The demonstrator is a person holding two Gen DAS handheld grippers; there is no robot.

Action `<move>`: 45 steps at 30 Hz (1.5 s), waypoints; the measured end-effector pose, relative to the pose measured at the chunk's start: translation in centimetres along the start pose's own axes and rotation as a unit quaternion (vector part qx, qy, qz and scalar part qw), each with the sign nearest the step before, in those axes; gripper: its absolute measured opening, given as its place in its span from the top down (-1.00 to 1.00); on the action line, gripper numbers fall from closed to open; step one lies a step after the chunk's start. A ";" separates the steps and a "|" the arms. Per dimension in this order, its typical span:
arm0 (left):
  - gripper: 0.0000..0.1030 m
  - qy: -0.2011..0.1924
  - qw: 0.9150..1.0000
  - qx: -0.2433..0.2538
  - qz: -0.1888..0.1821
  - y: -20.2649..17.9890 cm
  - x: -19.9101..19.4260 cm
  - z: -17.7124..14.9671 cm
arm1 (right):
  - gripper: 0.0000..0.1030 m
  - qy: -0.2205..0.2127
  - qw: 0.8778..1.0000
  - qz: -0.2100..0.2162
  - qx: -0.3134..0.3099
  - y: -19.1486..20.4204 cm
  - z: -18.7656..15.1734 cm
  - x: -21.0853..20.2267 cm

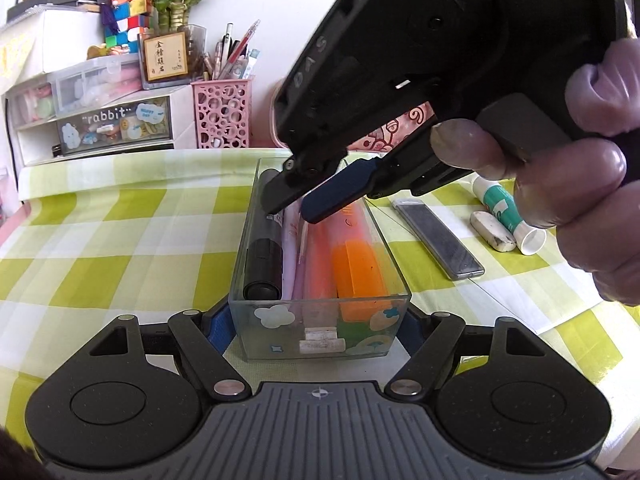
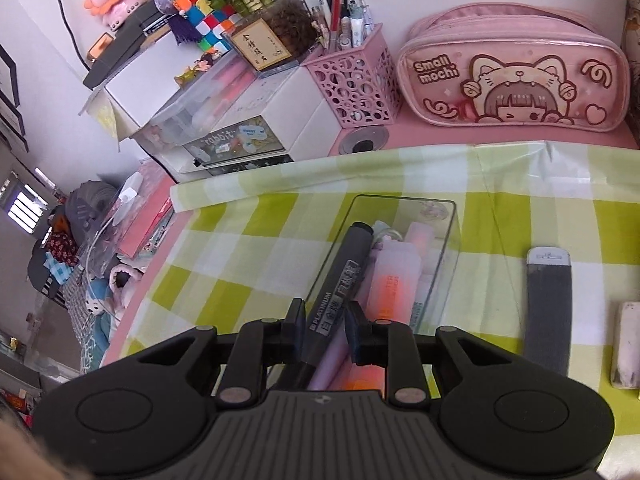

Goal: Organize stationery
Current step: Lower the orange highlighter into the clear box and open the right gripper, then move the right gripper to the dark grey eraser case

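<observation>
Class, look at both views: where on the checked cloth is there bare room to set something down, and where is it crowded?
Bare cloth lies left of the clear box, up to the white drawer unit. Right of the box it is crowded: grey case, eraser, glue stick. The box itself is packed with markers.

Each hand-held gripper (image 1: pixel 320 312) is matte black with a grey ribbed centre plate, round side discs, silver rivets on its linkage arms and blue finger pads (image 1: pixel 340 196), and the bare hand (image 1: pixel 592 200) gripping one looks purplish-skinned.
</observation>
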State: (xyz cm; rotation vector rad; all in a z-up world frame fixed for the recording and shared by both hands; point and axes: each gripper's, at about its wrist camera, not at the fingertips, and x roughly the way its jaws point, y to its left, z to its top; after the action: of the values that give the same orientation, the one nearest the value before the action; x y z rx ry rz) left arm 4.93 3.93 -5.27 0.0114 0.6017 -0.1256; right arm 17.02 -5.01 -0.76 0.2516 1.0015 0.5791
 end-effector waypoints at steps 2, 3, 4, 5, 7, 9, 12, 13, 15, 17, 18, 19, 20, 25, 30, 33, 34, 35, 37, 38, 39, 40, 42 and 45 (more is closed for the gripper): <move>-0.47 0.000 1.000 0.000 0.000 0.0 0.0 0.0 | 0.15 -0.006 1.000 0.006 0.007 -0.4 0.0 -0.3; -0.47 0.000 1.000 0.000 0.000 0.0 0.0 0.0 | 0.15 -0.011 1.000 0.006 0.008 -0.4 0.0 -0.4; -0.47 0.000 1.000 -0.001 0.000 0.0 0.0 0.0 | 0.15 -0.017 1.000 0.006 0.010 -0.5 0.1 -0.6; -0.47 0.000 1.000 -0.001 0.000 0.0 0.0 0.0 | 0.15 -0.020 1.000 0.007 0.014 -0.7 0.1 -0.9; -0.47 0.000 1.000 0.000 0.000 0.0 0.0 0.0 | 0.15 -0.033 0.999 0.008 0.022 -1.0 0.2 -1.5; -0.47 0.000 1.000 -0.001 0.000 0.0 0.0 0.0 | 0.15 -0.049 0.998 0.005 0.031 -1.4 0.2 -2.5; -0.47 -0.002 1.000 -0.002 -0.001 0.1 0.0 0.0 | 0.15 -0.076 0.996 -0.008 0.039 -2.0 0.0 -4.1; -0.47 -0.002 1.000 -0.003 -0.001 0.1 0.0 0.0 | 0.13 -0.084 0.996 -0.012 0.040 -2.2 -0.1 -4.6; -0.47 -0.002 1.000 -0.003 -0.001 0.1 0.0 0.0 | 0.09 -0.098 0.994 -0.027 0.042 -2.8 -0.4 -5.5; -0.47 -0.002 1.000 -0.003 -0.001 0.1 0.0 0.0 | 0.04 -0.108 0.992 -0.048 0.037 -3.4 -0.9 -6.2; -0.47 -0.002 1.000 -0.002 -0.001 0.1 0.0 0.0 | 0.02 -0.114 0.991 -0.059 0.035 -3.8 -1.3 -6.6; -0.47 -0.002 1.000 -0.002 0.000 0.1 0.0 0.0 | -0.05 -0.119 0.990 -0.068 0.033 -4.2 -1.7 -6.9; -0.47 -0.001 1.000 -0.002 0.000 0.1 0.0 0.1 | -0.11 -0.124 0.989 -0.077 0.031 -4.6 -2.1 -7.2; -0.47 0.000 1.000 -0.002 0.000 0.1 0.1 0.1 | -0.16 -0.140 0.982 -0.128 0.018 -5.9 -4.0 -7.7; -0.47 0.000 1.000 -0.002 -0.001 0.0 0.1 0.0 | -0.26 -0.131 0.978 -0.155 -0.040 -5.2 -5.6 -6.1; -0.47 0.000 1.000 -0.002 -0.002 0.0 0.1 0.1 | -0.26 -0.124 0.971 -0.189 -0.073 -4.6 -6.0 -4.7; -0.47 0.000 1.000 -0.002 -0.003 0.0 0.1 0.1 | -0.26 -0.121 0.969 -0.199 -0.083 -4.5 -6.1 -4.3; -0.47 0.000 1.000 -0.002 -0.004 0.0 0.1 0.1 | -0.26 -0.116 0.967 -0.207 -0.094 -4.3 -6.2 -3.8; -0.48 -0.001 1.000 -0.002 -0.006 0.0 0.1 0.1 | -0.27 -0.110 0.962 -0.222 -0.110 -4.2 -6.3 -3.0; -0.48 -0.001 1.000 -0.001 -0.006 0.0 0.1 0.1 | -0.27 -0.107 0.961 -0.229 -0.115 -4.2 -6.3 -2.7; -0.48 0.000 1.000 -0.001 -0.006 0.0 0.1 0.1 | -0.27 -0.103 0.959 -0.236 -0.117 -4.2 -6.3 -2.4; -0.48 0.000 1.000 -0.001 -0.006 0.0 0.1 0.1 | -0.28 -0.101 0.959 -0.239 -0.115 -4.3 -6.3 -2.1; -0.48 0.000 1.000 -0.002 -0.007 0.0 0.1 0.1 | -0.29 -0.107 0.960 -0.235 -0.109 -4.6 -6.2 -2.1; -0.48 0.000 1.000 -0.001 -0.008 0.0 0.1 0.1 | -0.28 -0.106 0.962 -0.228 -0.106 -4.7 -6.2 -2.2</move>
State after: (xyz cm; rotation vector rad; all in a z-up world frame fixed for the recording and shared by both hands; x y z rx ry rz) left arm 5.06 3.88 -5.26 0.0051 0.6020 -0.1398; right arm 12.46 -10.49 -4.65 -0.1088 0.7474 0.2268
